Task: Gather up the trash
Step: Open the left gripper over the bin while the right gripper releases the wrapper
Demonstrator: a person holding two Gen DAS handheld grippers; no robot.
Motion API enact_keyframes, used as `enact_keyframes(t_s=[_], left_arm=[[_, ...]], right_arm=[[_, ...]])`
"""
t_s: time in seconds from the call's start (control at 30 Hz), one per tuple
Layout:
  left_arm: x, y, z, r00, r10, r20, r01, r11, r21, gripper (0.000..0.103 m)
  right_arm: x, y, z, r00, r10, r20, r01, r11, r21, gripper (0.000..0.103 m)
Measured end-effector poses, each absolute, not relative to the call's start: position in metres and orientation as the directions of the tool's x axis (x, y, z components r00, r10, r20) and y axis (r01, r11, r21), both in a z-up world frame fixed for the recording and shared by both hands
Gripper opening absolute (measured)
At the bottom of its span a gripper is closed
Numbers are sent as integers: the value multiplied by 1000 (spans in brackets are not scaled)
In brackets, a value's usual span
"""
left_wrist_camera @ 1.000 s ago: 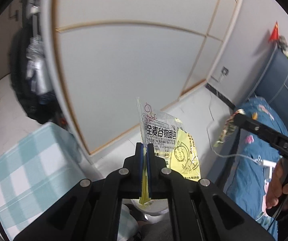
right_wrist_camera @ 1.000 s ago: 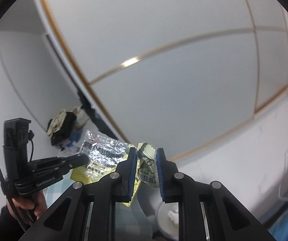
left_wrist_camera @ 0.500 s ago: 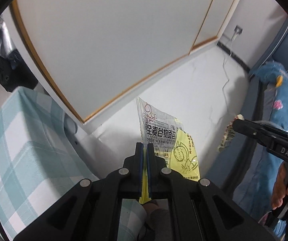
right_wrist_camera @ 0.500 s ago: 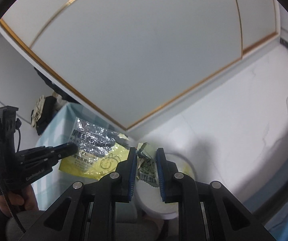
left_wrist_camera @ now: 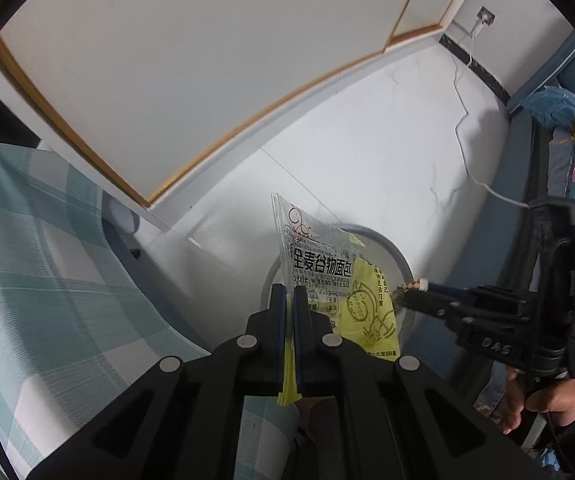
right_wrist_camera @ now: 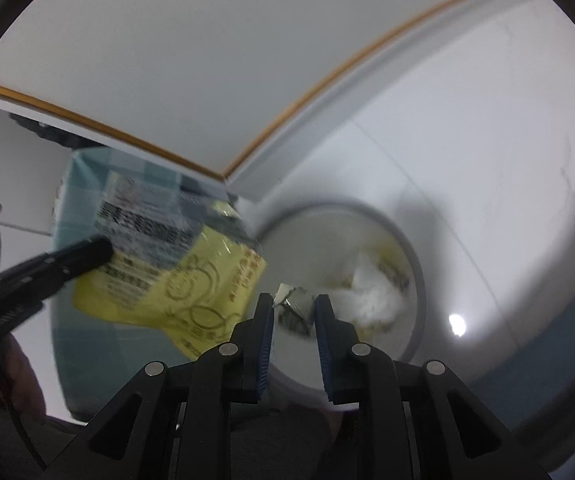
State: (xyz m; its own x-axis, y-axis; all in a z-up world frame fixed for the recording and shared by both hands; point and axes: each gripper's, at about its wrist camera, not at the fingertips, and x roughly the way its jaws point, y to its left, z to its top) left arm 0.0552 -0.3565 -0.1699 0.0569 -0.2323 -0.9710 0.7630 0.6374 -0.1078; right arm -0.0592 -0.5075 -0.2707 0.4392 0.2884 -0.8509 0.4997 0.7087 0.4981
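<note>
While the left claw (left_wrist_camera: 289, 300) pinches a bread wrapper (left_wrist_camera: 339, 280) edge-on above the trash bin (left_wrist_camera: 401, 264), the light film could drift past the rim. From the right wrist, the right claw (right_wrist_camera: 294, 312) loosely brackets a crumpled scrap (right_wrist_camera: 293, 306) over the bin (right_wrist_camera: 411, 256); it might cling.

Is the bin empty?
No, the right view shows white crumpled trash already lying inside the bin.
</note>
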Motion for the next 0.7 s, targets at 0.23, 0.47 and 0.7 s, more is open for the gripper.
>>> enact_keyframes(t_s=[0.23, 0.47, 0.7], left_arm=[[49, -371, -188, 29, -170, -985, 787, 611, -82, 0], [41, -381, -198, -27, -143, -989, 807, 580, -106, 0], [40, -387, -211, -41, -98, -994, 817, 569, -90, 0]], right_arm=[[-79, -521, -296, 395, 338, -854, 559, 650, 515, 57], [-91, -533, -279, 405, 248, -880, 587, 667, 459, 66], [-95, -542, -265, 421, 190, -887, 605, 670, 430, 78]])
